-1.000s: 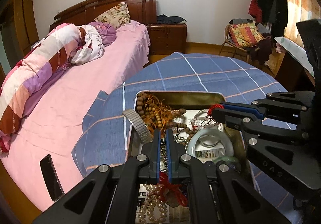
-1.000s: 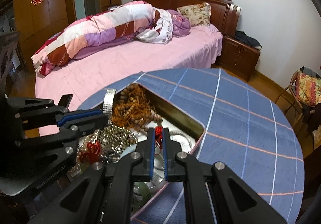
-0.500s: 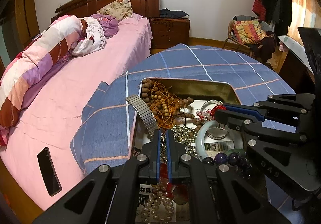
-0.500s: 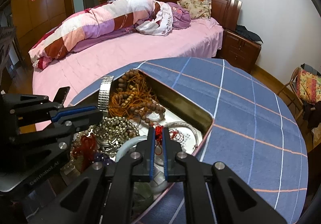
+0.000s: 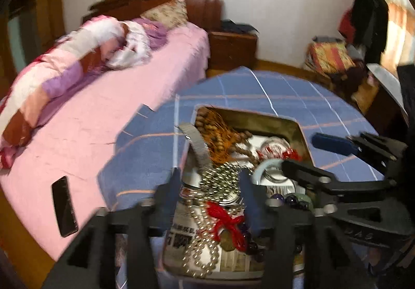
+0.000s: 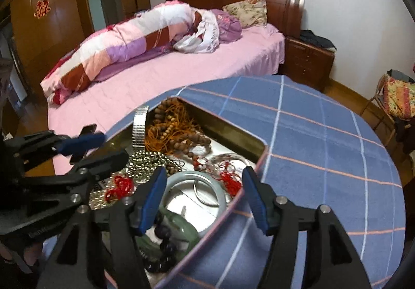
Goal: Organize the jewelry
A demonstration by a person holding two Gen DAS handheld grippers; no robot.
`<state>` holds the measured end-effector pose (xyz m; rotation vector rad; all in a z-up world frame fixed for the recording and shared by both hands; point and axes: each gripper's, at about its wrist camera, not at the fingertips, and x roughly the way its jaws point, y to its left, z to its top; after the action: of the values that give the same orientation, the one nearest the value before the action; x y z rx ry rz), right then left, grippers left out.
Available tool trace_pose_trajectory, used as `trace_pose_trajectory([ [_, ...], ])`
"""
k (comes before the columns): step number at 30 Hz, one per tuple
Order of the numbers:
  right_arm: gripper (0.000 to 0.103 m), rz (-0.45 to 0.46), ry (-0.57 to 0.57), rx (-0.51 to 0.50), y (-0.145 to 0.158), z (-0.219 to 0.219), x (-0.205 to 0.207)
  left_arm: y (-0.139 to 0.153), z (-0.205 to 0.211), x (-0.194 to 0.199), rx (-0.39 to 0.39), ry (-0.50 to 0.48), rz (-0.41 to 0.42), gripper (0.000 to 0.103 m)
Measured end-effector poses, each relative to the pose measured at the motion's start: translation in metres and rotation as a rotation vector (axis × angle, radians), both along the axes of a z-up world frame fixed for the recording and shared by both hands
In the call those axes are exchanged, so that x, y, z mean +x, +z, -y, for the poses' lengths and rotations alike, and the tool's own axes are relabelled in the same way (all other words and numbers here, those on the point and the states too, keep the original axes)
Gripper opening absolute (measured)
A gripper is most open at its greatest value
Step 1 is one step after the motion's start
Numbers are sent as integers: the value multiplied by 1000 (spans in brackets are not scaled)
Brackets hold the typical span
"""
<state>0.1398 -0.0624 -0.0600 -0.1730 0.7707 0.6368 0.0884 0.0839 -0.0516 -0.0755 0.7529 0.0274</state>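
Both grippers just went from clenched to spread: your left gripper [image 5: 210, 185] and right gripper [image 6: 205, 195] were pinched shut half a second ago, and now the jaws stand wide apart with nothing between them. Left view is blurred, so that one is moving.

Jewelry sits all in the tin [image 6: 233, 133] on the blue checked table [image 6: 324, 146]: brown bead strand [image 6: 179, 133] at the far corner, metal watch band [image 6: 138, 128] draped over the rim, silver bead chain [image 5: 220, 177], pale bangle [image 6: 197, 177], red tassels [image 6: 230, 182], green bangle [image 6: 181, 226] and purple beads [image 6: 163, 234] near you.

My read: you're lined up for a pick. Right gripper straddles the pale bangle, left is over the silver chain and red knot [image 5: 225, 221]. Strands are tangled, so expect neighbours to drag along.
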Motion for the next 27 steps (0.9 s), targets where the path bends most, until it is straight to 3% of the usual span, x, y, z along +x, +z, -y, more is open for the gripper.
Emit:
trace_pose_trajectory([
  [3, 68, 16, -23, 41, 11, 15, -11, 13, -3, -17, -26, 14, 47, 67],
  [8, 77, 55, -73, 86, 27, 39, -31, 25, -2, -39, 14, 41, 78, 67],
  [27, 84, 99, -156, 96, 36, 66, -58, 42, -6, -60, -8, 71, 130, 67],
])
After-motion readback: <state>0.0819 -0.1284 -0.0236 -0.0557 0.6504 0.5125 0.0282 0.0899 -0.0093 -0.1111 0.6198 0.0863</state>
